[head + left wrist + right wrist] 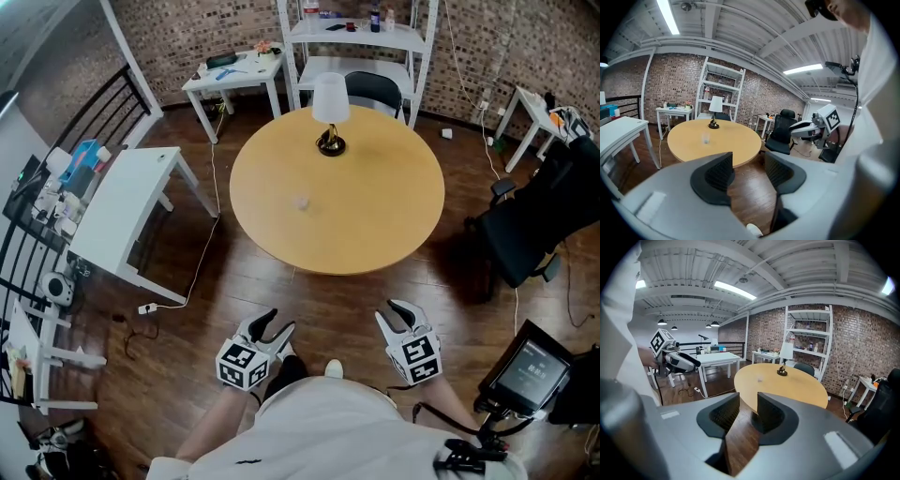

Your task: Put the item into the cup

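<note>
Cup (301, 202), small and clear, stands upright near the middle of the round table's (394, 220) top, slightly toward its left edge. Lamp (329, 117) stands at the far edge, well apart from the cup. Left gripper (279, 323) is over the wood floor (328, 305), off the near edge, jaws wide apart and holding nothing. Right gripper (388, 311) is beside it over the floor, jaws apart by a narrower gap and holding nothing.

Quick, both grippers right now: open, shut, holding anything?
Left gripper: open, jaws apart, nothing between them.
Right gripper: open, jaws apart, nothing between them.
</note>
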The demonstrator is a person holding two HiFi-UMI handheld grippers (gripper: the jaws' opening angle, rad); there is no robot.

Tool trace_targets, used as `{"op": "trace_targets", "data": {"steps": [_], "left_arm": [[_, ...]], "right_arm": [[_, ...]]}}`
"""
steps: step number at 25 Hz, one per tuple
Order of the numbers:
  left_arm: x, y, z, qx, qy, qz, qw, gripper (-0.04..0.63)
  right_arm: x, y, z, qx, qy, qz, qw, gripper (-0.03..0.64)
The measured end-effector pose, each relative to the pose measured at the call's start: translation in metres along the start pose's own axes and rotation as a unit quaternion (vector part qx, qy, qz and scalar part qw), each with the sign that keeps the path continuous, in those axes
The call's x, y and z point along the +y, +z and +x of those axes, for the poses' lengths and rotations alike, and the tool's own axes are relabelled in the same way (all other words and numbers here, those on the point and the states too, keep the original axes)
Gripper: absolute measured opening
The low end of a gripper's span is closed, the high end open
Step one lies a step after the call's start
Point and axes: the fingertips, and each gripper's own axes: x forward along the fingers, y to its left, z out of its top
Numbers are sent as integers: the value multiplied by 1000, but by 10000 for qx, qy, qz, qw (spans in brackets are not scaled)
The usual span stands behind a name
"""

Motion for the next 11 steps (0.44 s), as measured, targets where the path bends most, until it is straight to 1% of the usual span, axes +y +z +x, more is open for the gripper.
{"op": "trace_targets", "data": {"steps": [11], "left_arm": [[-4, -10, -7, 20, -26, -8, 10000, 186]], "right_arm": [[7, -8, -5, 62, -63, 6, 10000, 115]]}}
